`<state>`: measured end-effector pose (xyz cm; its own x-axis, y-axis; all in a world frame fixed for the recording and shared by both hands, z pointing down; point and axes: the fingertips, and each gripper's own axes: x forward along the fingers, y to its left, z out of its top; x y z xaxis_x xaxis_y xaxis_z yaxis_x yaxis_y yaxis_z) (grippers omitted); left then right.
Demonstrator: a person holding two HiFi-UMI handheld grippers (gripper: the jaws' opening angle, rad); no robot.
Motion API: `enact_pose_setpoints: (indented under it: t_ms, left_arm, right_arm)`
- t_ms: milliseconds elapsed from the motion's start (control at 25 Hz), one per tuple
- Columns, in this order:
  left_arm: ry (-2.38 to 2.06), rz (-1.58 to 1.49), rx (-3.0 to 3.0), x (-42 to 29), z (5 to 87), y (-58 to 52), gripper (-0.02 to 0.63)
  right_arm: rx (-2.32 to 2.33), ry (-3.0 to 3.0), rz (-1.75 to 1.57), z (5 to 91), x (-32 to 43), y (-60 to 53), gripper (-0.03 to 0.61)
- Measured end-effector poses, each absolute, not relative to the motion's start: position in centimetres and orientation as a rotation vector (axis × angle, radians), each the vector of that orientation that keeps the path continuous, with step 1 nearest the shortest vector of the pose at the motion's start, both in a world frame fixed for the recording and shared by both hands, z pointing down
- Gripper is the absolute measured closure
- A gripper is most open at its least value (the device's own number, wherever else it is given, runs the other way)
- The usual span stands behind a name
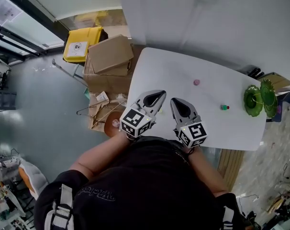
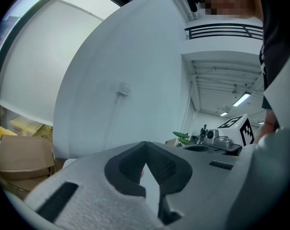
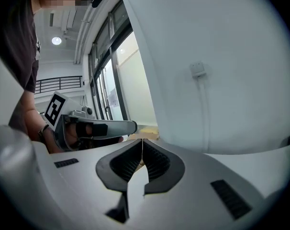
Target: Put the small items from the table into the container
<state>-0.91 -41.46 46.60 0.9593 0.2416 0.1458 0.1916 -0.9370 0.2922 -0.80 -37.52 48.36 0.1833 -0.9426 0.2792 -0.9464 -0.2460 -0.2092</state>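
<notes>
A small pink item lies mid-table on the white table. A small green and red item lies further right. Two green glass dishes stand at the table's right end, and also show far off in the left gripper view. Both grippers hover side by side over the table's near edge, well short of the items. My left gripper is shut and holds nothing; its jaws meet at their tips. My right gripper is likewise shut and empty.
Cardboard boxes and a yellow bin stand on the floor left of the table. A white wall runs behind the table. Clutter lies on the floor beyond the table's right end.
</notes>
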Motion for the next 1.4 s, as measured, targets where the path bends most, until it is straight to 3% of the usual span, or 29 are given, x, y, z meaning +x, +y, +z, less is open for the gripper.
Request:
enact_pose_setpoints:
  t_ms: [720,880,1040,1400]
  left_arm:
    - [0.402,0.747,2.744,-3.8,67.5,-39.4,0.609]
    - [0.389,0.812,2.716,-4.2,69.7,-39.6,0.609]
    - [0.417,0.872,2.702,-4.7,71.4,-39.1,0.609]
    - [0.39,0.94,2.642,-5.5,73.5,-39.1,0.609]
  right_arm:
    - [1.907,-1.948,0.954,69.6,-5.2,-37.2,0.557]
    - [1.825,-1.903,0.957,72.3,-5.6,-37.0,0.544]
    - [1.769,-1.839,0.985,75.1,-6.1,-36.8,0.479]
    - [1.698,-1.732,1.002,78.7,-6.5,-36.5,0.459]
